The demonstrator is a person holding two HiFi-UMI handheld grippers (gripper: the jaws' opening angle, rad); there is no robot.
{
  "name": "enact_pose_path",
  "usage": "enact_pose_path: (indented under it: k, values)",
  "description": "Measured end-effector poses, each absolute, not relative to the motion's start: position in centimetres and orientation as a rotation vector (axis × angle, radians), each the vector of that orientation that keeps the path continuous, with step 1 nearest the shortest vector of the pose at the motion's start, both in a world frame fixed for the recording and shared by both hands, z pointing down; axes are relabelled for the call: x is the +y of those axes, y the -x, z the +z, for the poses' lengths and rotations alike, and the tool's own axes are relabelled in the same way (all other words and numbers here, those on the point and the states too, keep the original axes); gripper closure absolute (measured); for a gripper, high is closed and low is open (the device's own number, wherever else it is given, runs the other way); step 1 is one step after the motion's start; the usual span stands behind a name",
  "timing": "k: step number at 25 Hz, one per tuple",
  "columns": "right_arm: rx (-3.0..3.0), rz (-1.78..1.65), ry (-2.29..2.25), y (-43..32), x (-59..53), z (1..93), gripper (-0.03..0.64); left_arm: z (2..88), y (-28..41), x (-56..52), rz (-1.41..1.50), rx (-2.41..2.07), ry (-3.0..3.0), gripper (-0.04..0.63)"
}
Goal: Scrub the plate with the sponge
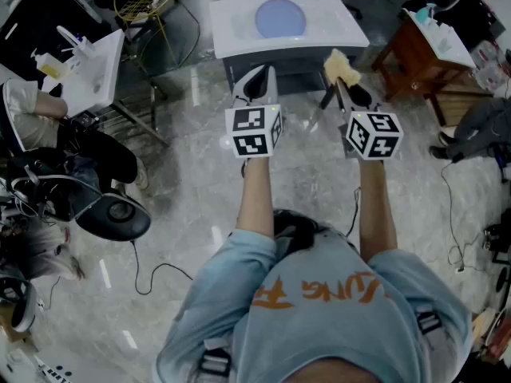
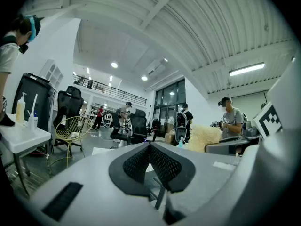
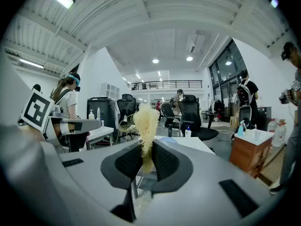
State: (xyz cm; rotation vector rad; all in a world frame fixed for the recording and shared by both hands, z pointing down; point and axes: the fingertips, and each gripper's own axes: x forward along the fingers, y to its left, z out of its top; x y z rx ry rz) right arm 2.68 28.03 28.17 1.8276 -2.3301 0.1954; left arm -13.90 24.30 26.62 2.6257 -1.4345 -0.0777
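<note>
A pale blue plate (image 1: pixel 280 17) lies in the white sink basin (image 1: pixel 231 24) straight ahead, and its edge shows as a plate (image 3: pixel 170 139) beyond the right jaws. My right gripper (image 1: pixel 342 76) is shut on a yellow sponge (image 1: pixel 342 66), which sticks up between the pads as a fluffy sponge (image 3: pixel 145 126). It hovers short of the basin's near right edge. My left gripper (image 1: pixel 254 83) is shut with nothing between its pads (image 2: pixel 136 163), held level beside the right one, just short of the basin's front. The sponge (image 2: pixel 203 136) also appears to its right.
A second white sink stand (image 1: pixel 96 74) with bottles is at the left, a wooden side table (image 1: pixel 421 53) at the right. People sit and stand around on both sides. Office chairs, a yellow wire chair (image 2: pixel 70 131) and cables cover the marble floor.
</note>
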Motion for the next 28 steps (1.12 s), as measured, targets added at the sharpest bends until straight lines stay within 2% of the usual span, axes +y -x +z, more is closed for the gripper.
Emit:
enact_pose_path:
  k: [18,28]
  values:
    - [-2.325,0.202,-1.878,-1.6,27.1,28.2,0.569,27.7,15.7,22.7,-0.140,-1.362,-2.608,0.594]
    - [-2.294,0.174,-1.927,-4.4,24.9,27.9,0.569,28.1,14.2,19.8,-0.173,-1.333,-2.625,0.594]
